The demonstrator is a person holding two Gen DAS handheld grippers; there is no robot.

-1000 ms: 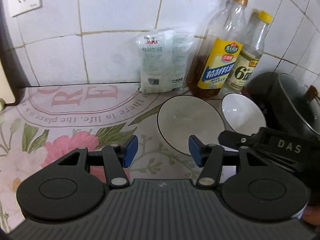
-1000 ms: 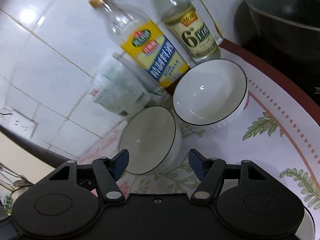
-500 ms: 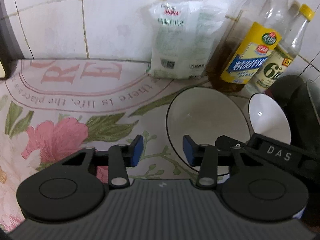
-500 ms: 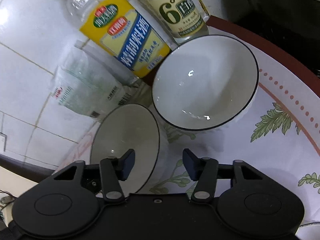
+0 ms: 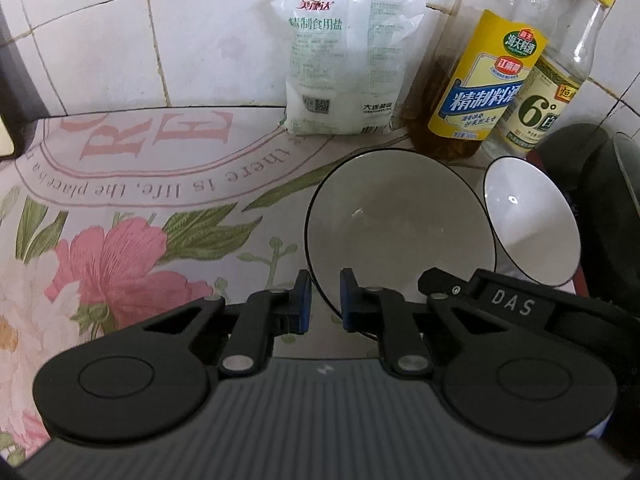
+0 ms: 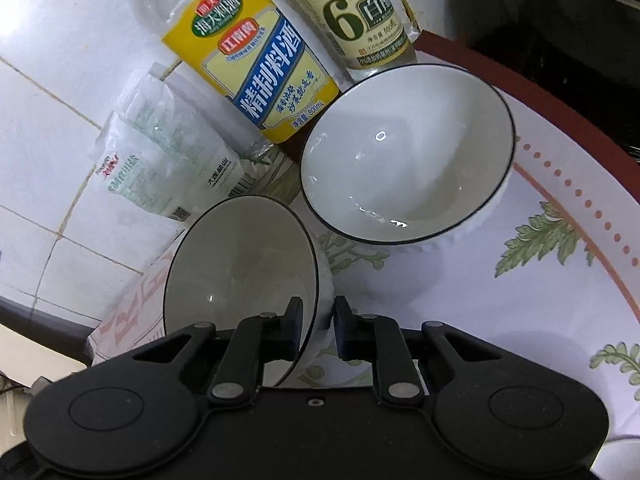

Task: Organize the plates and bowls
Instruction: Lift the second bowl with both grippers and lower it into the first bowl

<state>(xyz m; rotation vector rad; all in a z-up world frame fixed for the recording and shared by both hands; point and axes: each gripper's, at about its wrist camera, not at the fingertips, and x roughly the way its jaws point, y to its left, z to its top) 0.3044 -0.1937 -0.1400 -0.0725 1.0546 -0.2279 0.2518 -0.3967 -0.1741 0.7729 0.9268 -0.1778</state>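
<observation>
Sitting mouth-up on the flowery tablecloth (image 5: 120, 208) are two white bowls with thin black rims. Both grippers have just been closing on the near bowl (image 5: 400, 216): the left gripper (image 5: 324, 300) pinches its near rim on one side, the right gripper (image 6: 316, 326) clamps the rim with one pad inside and one outside. The far bowl (image 6: 408, 152) stands just beside it, by a salt bag (image 5: 340, 60) and two bottles; one label reads "6°". The cloth says "there is life".

We are in a home kitchen: tiled wall (image 5: 100, 52), salt bag (image 5: 340, 64), cooking-wine bottle (image 6: 248, 60) and vinegar bottle (image 6: 360, 12) on a flowered counter (image 5: 120, 240).
</observation>
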